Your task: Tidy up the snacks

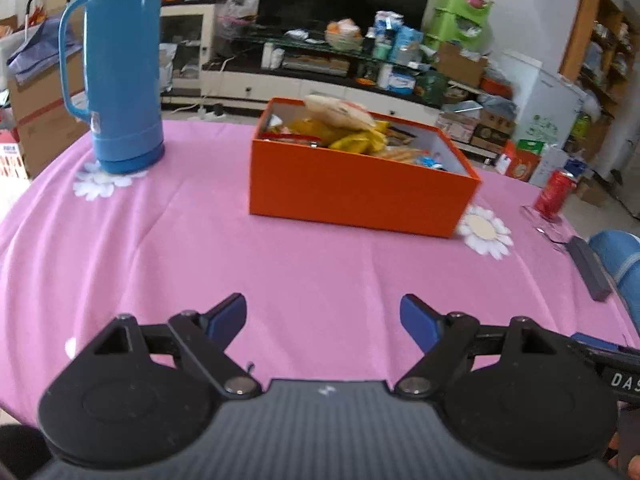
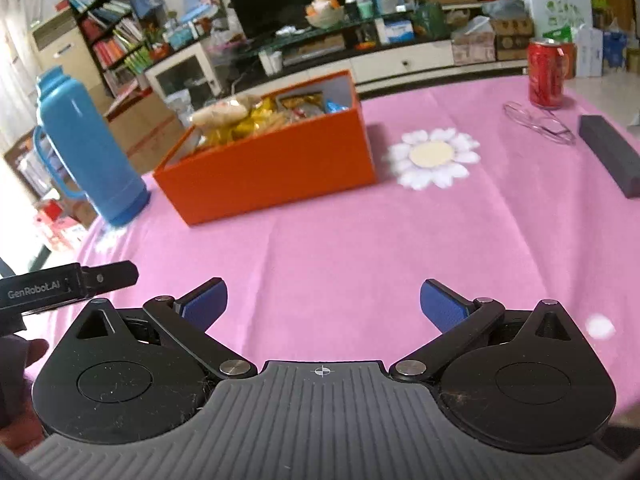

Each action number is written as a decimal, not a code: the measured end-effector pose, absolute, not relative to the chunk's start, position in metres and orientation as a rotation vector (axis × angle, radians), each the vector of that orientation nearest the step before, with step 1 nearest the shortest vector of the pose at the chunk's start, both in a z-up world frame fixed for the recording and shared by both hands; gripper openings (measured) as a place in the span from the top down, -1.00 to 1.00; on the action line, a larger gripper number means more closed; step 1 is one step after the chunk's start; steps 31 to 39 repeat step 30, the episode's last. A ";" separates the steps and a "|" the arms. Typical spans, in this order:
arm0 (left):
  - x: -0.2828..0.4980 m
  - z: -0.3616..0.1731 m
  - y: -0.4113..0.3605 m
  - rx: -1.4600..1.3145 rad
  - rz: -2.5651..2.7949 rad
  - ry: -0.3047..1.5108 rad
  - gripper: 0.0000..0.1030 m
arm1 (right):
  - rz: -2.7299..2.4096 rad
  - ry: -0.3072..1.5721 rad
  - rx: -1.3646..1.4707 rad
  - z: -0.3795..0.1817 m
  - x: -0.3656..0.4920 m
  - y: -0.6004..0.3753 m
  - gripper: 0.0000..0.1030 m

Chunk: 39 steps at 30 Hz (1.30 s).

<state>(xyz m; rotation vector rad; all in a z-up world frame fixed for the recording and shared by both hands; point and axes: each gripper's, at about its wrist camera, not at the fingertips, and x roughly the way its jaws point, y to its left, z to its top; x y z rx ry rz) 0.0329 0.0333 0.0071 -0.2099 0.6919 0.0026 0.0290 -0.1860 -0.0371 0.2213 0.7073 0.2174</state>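
Pink cloth covers the round desk (image 1: 200,240), printed here and there with white daisies, one of which (image 2: 434,158) lies just beside the right end of the orange box (image 1: 352,192). That box, the largest thing on the cloth, stands open-topped near the middle of the desk, well ahead of both grippers, and it holds the snacks (image 1: 344,128): yellow packets, a pale round bag riding on top of the heap, and some smaller wrappers toward the right end whose print is too blurred to read. To the left of the box, apart from it, a tall blue thermos flask (image 1: 124,64) with a loop handle stands upright on another daisy. At the far right edge of the desk a red drinks can (image 2: 547,74) stands upright, with a pair of clear-framed glasses (image 2: 538,122) lying just in front of it and a dark slim case (image 2: 610,156) lying flat nearby. The left gripper (image 1: 323,320) hangs above bare cloth at the near side, its blue-padded fingers (image 1: 226,318) spread wide with nothing between them. The right gripper (image 2: 323,304) is beside it, likewise released, its fingers (image 2: 444,306) parted over empty cloth and grasping nothing. A blue sleeve (image 1: 618,260) shows at the right edge of the left wrist view.
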 end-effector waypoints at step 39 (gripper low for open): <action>-0.011 0.015 0.018 -0.169 0.008 0.627 -0.57 | 0.206 0.646 0.095 -0.032 -0.034 -0.173 -0.69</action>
